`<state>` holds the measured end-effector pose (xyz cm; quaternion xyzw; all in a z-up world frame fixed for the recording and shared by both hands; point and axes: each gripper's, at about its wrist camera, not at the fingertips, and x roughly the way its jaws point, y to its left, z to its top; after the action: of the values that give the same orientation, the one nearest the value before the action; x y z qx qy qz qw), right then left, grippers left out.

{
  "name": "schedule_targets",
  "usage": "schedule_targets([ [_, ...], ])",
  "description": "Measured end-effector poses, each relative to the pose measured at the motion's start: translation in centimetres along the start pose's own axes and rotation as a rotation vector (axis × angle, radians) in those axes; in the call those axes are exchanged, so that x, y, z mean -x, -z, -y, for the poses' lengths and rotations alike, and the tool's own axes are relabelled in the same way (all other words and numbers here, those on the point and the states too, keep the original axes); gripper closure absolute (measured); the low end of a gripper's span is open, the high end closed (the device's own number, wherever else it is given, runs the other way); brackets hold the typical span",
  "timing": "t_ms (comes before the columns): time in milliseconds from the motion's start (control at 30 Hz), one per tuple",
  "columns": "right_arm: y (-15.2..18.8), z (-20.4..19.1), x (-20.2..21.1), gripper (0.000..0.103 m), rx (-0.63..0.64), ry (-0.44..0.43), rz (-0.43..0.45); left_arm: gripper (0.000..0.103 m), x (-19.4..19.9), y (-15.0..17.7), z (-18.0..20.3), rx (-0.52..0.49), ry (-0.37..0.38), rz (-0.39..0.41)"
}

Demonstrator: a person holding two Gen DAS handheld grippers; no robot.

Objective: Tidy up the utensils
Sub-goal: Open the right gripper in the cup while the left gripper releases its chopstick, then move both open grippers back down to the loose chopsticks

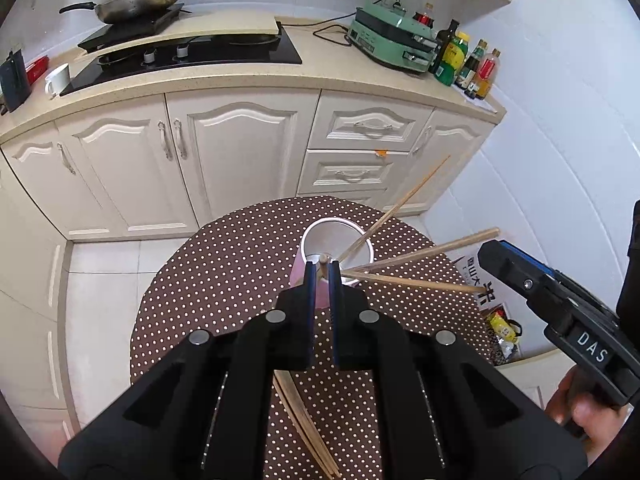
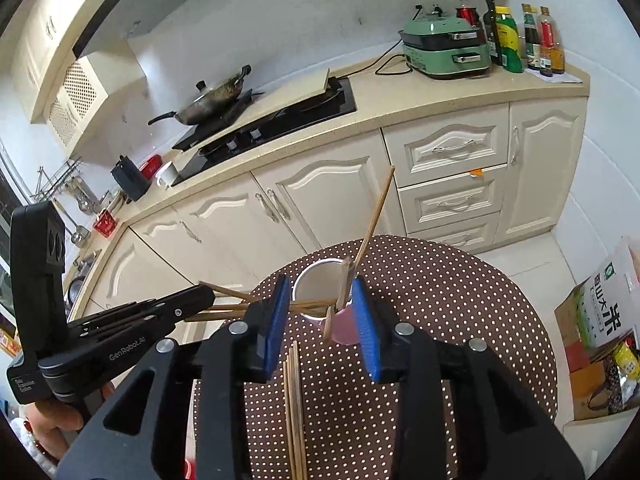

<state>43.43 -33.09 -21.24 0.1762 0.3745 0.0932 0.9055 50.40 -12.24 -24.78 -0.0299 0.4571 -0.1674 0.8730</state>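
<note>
A round desk [image 2: 460, 300] under a brown, white-dotted cloth carries a pink cup [image 1: 320, 268] with a pale inside, standing upright near the middle. Over the cup's near rim, the left gripper [image 1: 321, 268] is pressed together on the end of a single wooden chopstick [image 1: 321, 258]; from this angle only its tip shows between the blue pads, so where the rest of it runs is hard to say. Several more chopsticks [image 1: 420, 254] stick out of the cup and fan away toward the right gripper [image 2: 320, 312], the longest leaning steeply up past the cabinet drawers [image 2: 452, 196]. The right gripper has its jaws spread, with a chopstick [image 2: 346, 280] standing loose between them, close to the right pad without clearly being squeezed. A bundle of further chopsticks [image 2: 294, 400] lies flat on the cloth, just in front of the cup on the near side. Behind the desk runs a kitchen counter with a wok [image 1: 140, 2] on the hob and a green cooker [image 2: 444, 48] beside a row of bottles.
</note>
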Motion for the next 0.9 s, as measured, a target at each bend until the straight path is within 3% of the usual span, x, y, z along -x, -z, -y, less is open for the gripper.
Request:
schedule_targets([
  [300, 1.9, -2.0, 2.5, 0.072, 0.008, -0.01, 0.025, 0.096, 3.7, 2.3, -1.8, 0.032, 0.02, 0.04],
  [500, 4.4, -3.6, 1.7, 0.072, 0.042, -0.026, -0.028, 0.096, 4.2, 4.1, -3.3, 0.059, 0.019, 0.023],
  [533, 4.8, -3.9, 1.2, 0.072, 0.048, -0.026, -0.044, 0.091, 4.0, 4.6, -3.8, 0.07, 0.014, 0.011],
  [567, 5.3, -4.0, 0.8, 0.072, 0.053, -0.025, -0.061, 0.074, 3.8, 5.0, -4.1, 0.076, 0.009, 0.004],
  [633, 6.2, -4.3, -0.4, 0.072, 0.065, -0.023, -0.101, 0.052, 3.5, 6.0, -4.9, 0.098, -0.006, 0.003],
  [900, 9.3, -4.6, -4.8, 0.072, 0.104, -0.009, -0.238, 0.052, -0.9, 8.4, -6.9, 0.153, -0.026, -0.112],
])
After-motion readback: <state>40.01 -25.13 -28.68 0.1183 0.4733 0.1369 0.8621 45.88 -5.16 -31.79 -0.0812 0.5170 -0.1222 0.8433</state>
